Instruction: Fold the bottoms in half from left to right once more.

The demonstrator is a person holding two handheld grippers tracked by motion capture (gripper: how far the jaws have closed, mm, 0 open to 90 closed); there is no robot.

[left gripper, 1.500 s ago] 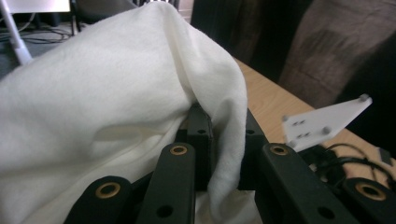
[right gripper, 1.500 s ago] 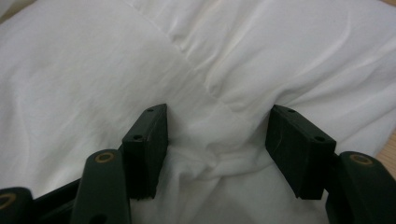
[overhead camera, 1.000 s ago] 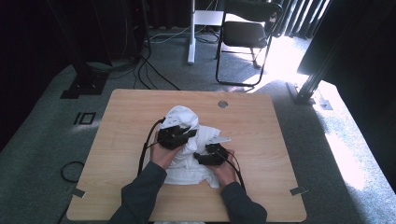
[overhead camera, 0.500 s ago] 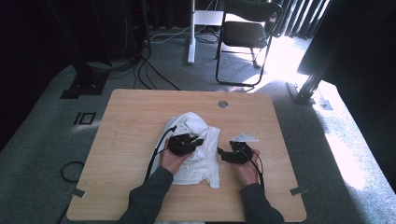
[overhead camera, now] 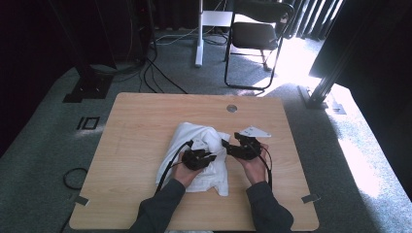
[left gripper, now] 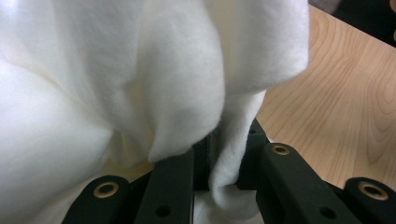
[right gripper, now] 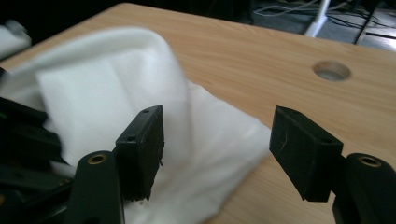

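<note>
A white cloth [overhead camera: 199,138] lies crumpled in the middle of the wooden table [overhead camera: 141,121]. My left gripper [overhead camera: 212,157] rests on the cloth's near part, shut on a fold of it. In the left gripper view the fabric [left gripper: 140,84] bunches up and hangs down between the pinching jaws of the left gripper [left gripper: 229,156]. My right gripper [overhead camera: 227,145] hovers at the cloth's right edge and points left. Its jaws stand apart and have just been closing a little. In the right gripper view the gap of the right gripper [right gripper: 217,126] holds nothing, and the cloth [right gripper: 107,88] lies below and beyond it.
A round cable hole [overhead camera: 231,108] sits in the table behind the cloth. On the floor beyond the table stand a dark folding chair [overhead camera: 255,36] and a white stand leg [overhead camera: 198,43], with cables [overhead camera: 160,73] trailing.
My left gripper has come toward the near edge and rightward, dragging the cloth with it. My right gripper has left the cloth, moving right and slightly up.
</note>
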